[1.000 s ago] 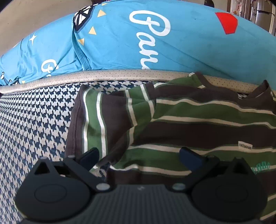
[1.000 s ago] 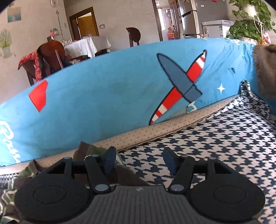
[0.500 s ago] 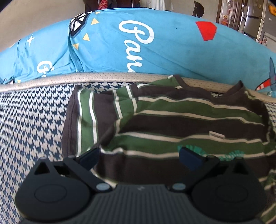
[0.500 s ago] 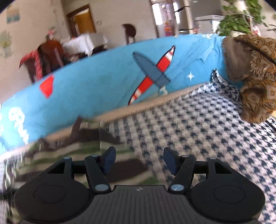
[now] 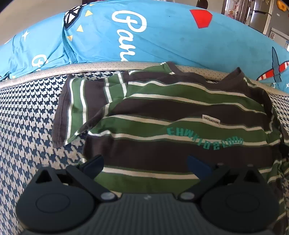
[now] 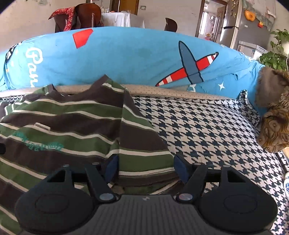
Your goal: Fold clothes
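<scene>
A green, brown and white striped T-shirt (image 5: 180,108) lies spread on a houndstooth-covered sofa seat (image 5: 27,126), collar toward the backrest, teal lettering on its chest. One sleeve (image 5: 75,108) sticks out to the left. My left gripper (image 5: 145,165) hovers open above the shirt's lower left part, nothing between its fingers. In the right wrist view the same shirt (image 6: 63,123) fills the left side, its right sleeve (image 6: 140,141) folded over. My right gripper (image 6: 145,167) is over that sleeve, jaws apart and opening, the pads not pressing the cloth.
A blue printed cover (image 6: 126,56) drapes the sofa backrest. A brown patterned cushion (image 6: 276,126) lies at the right end of the seat (image 6: 207,130). Behind the sofa stand a dining table and chairs (image 6: 86,16), a fridge (image 6: 234,23) and a plant (image 6: 276,52).
Both grippers have pulled back toward the near edge, so more of the shirt shows. The right gripper has rolled and swung left from bare seat to over the shirt's right sleeve.
</scene>
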